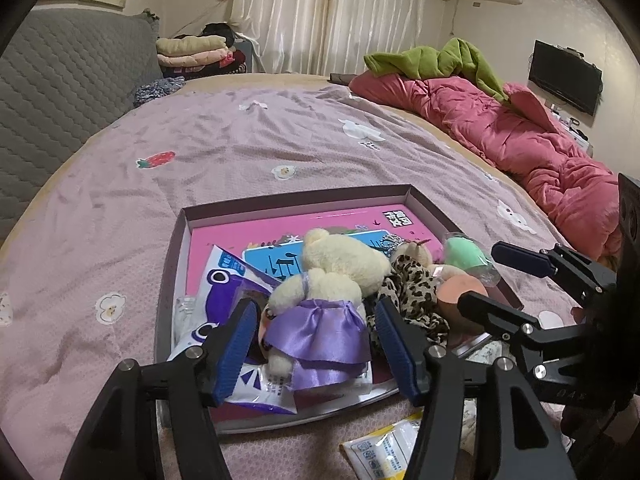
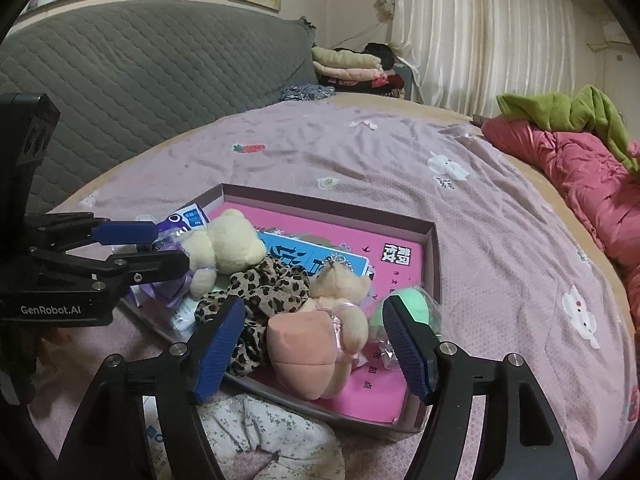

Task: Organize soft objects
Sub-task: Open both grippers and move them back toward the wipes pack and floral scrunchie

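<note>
A shallow box point(image 1: 280, 200) with a pink bottom lies on the bed. In it are a cream teddy bear in a purple dress point(image 1: 320, 304), a leopard-print cloth point(image 1: 416, 288), a peach sponge point(image 2: 300, 352), a small tan bear point(image 2: 340, 292), a green ball point(image 2: 408, 304) and a purple-white packet point(image 1: 216, 280). My left gripper point(image 1: 316, 344) is open, its fingers on either side of the purple-dress bear. My right gripper point(image 2: 316, 344) is open around the peach sponge and tan bear. The box also shows in the right wrist view point(image 2: 434, 248).
A yellow-white packet point(image 1: 384, 448) and a floral white cloth point(image 2: 272, 436) lie on the bed in front of the box. A pink quilt point(image 1: 520, 128) with a green blanket point(image 1: 440, 56) runs along the right. A grey quilted headboard point(image 1: 60, 80) stands at left.
</note>
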Demonstrator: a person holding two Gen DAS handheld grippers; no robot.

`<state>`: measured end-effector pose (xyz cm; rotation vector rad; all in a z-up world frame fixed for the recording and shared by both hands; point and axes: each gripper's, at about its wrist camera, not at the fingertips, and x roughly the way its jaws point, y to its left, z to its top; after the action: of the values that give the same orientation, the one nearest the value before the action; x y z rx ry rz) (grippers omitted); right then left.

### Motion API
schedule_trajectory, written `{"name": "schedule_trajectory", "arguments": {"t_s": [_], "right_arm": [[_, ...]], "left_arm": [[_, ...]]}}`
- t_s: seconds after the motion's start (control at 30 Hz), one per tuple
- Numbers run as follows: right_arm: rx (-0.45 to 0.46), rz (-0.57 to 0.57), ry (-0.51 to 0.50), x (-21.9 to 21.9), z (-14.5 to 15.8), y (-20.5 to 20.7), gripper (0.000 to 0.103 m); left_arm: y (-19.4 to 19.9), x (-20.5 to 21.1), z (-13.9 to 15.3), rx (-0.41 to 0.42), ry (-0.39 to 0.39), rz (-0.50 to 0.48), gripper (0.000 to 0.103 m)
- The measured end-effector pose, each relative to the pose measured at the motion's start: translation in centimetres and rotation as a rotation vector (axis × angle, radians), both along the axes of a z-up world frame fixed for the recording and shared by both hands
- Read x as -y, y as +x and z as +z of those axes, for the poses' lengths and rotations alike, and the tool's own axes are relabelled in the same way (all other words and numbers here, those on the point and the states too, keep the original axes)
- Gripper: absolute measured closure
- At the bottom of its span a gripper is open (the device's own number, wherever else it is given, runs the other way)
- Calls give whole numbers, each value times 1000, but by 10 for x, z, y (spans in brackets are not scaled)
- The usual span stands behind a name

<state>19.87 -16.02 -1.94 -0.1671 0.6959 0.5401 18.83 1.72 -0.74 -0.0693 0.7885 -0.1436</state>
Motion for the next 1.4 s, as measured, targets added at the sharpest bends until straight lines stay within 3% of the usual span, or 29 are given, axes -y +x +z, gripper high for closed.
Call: {"name": "schedule_trajectory", "arguments": {"t_s": [0.33,0.8,1.17,1.4], "right_arm": [[20,-29,-13,7,0,-7,29],[48,-39,-12,22,15,-38,29],[46,-36,-17,29,24,-60,28],[-10,-42,-9,36,21,-73,28]], "left_arm": [[-11,-3,3,19,37,27,41],[-48,4,15,31,9,36,41],[-67,14,15,-3,-13,43,41],[-81,28,5,-61,-21,6,41]]}}
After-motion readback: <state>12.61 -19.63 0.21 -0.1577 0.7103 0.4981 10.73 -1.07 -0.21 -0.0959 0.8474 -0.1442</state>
